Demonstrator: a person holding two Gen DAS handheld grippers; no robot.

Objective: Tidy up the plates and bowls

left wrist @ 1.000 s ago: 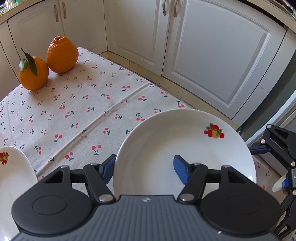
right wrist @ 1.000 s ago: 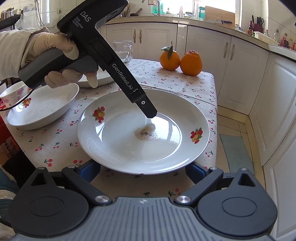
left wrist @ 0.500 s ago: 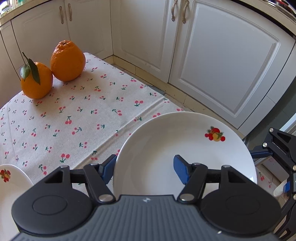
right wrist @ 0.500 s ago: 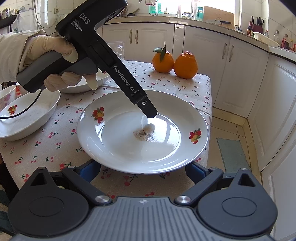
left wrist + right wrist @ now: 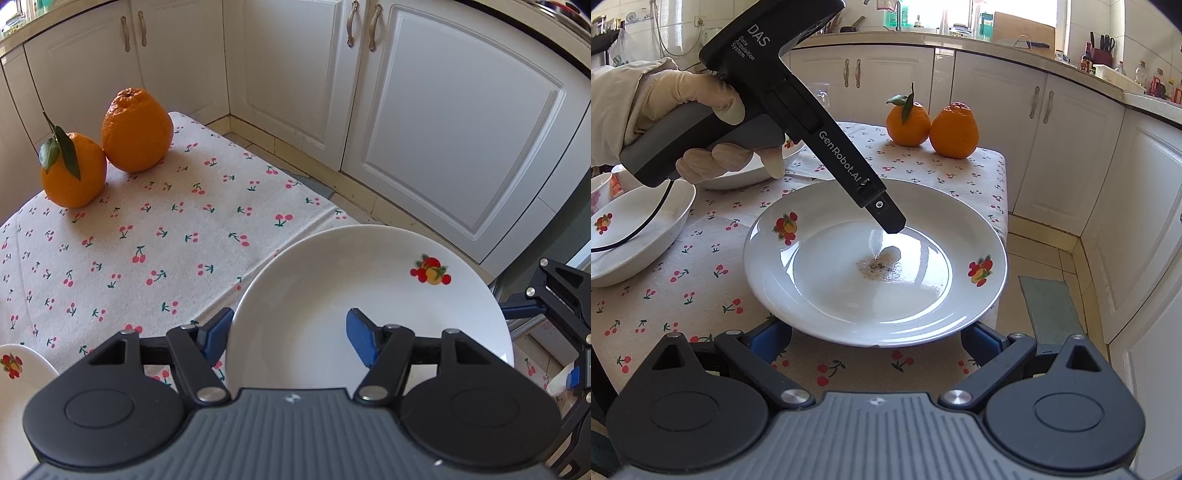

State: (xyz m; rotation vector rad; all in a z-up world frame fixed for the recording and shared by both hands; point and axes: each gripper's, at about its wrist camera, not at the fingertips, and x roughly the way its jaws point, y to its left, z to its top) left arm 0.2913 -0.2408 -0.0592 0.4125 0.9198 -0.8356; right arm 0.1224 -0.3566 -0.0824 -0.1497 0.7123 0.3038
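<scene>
Item: left gripper (image 5: 290, 334). Fingers stood moderately apart, straddling the near rim of the plate, one blue pad outside the rim on the left, the other over the plate's inner face. Whether the pads actually pinched the rim could not be told.

Item: bowl (image 5: 635, 229). Lay to the left of the right gripper, on the cherry-print tablecloth (image 5: 147, 236), with a fruit motif on its wall.

Item: plate (image 5: 875, 262). White, glossy, with fruit decals on the rim and a small speckled residue at centre. It sat directly ahead of both tools, at the table's right edge and seemingly overhanging it.

Item: right gripper (image 5: 875, 338). Fingers spread wide, wider than the near arc of the plate, pads below the rim on each side; it held nothing.

Item: two oranges (image 5: 932, 125). Stood beyond the plate, touching each other.

Handling note: plate judged to be stiff glazed ceramic, fairly heavy, slick and breakable. Best taken at the rim, pads above and below the lip, firmly and kept level.
</scene>
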